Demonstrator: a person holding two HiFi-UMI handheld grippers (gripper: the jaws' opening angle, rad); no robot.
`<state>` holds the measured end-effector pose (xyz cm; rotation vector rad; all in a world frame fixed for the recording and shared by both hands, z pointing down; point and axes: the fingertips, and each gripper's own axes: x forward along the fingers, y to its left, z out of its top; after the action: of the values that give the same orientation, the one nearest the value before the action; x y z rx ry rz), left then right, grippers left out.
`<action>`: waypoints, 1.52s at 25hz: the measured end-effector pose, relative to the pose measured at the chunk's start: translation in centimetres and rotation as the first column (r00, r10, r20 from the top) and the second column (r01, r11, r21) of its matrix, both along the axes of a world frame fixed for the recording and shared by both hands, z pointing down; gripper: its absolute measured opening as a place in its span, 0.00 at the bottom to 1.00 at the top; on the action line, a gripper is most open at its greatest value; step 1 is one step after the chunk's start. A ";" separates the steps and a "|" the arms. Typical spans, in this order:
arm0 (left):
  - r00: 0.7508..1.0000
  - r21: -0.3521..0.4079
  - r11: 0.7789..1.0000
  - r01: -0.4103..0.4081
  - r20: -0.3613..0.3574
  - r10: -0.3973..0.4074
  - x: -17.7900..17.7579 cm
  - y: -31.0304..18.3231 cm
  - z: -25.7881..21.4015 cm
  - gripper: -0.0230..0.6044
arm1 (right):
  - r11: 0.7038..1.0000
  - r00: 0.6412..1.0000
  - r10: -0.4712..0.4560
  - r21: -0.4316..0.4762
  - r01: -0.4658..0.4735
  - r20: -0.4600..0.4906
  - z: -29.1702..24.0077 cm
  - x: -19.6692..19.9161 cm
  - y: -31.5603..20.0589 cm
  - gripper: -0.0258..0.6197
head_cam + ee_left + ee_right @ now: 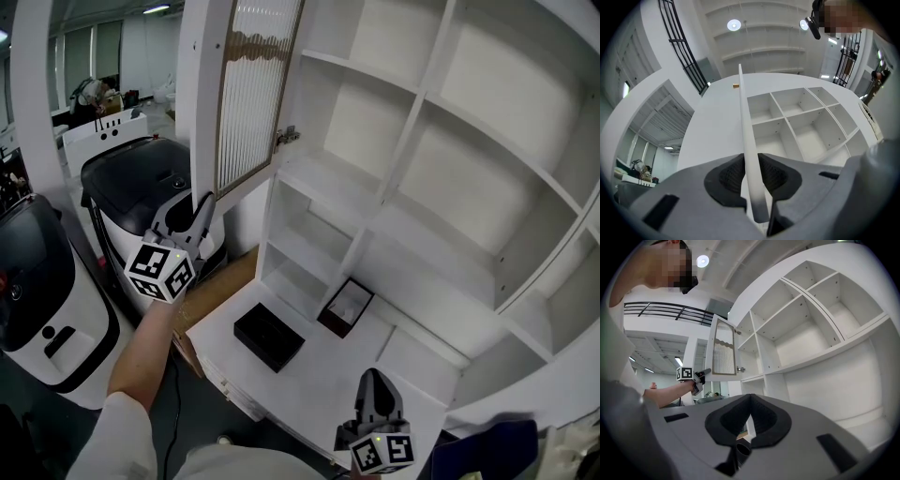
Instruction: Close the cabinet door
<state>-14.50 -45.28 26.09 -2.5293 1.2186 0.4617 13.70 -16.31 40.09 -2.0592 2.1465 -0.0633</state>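
The white cabinet door [246, 94], with a ribbed glass panel, stands swung out to the left of the open shelf cabinet [412, 187]. My left gripper [202, 208] is at the door's lower outer corner. In the left gripper view the door's thin edge [743, 117] runs between the pads, and the left gripper [751, 176] is shut on it. My right gripper [375, 386] hovers low over the white counter, away from the door. Its pads meet with nothing between them in the right gripper view [750, 401], which also shows the door [723, 352] and the left gripper [705, 372].
A black flat box [268, 337] and a small dark-framed box [345, 307] lie on the white counter [309, 403] under the shelves. Two black-and-white machines [141, 183] [37, 291] stand on the floor at left, behind the door. A metal hinge [287, 136] joins door and cabinet.
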 end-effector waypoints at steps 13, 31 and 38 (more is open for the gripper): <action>1.000 0.040 0.999 0.016 0.025 -0.017 3.9 2.4 0.0 0.16 | 1.000 1.000 0.018 -0.007 -0.018 -0.008 -0.2 2.5 1.6 0.04; 1.000 0.076 0.997 0.008 0.023 -0.010 10.9 4.8 0.0 0.24 | 1.000 1.000 0.026 0.006 -0.026 -0.004 -0.5 6.6 3.0 0.04; 0.999 0.083 0.996 -0.014 0.040 0.011 14.7 5.1 -0.1 0.29 | 0.998 0.998 0.061 0.006 -0.061 0.010 -0.2 8.9 4.1 0.04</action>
<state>0.16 -40.20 25.99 -2.4653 1.1458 0.4531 22.65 -12.20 39.90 -2.1145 2.0745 -0.0595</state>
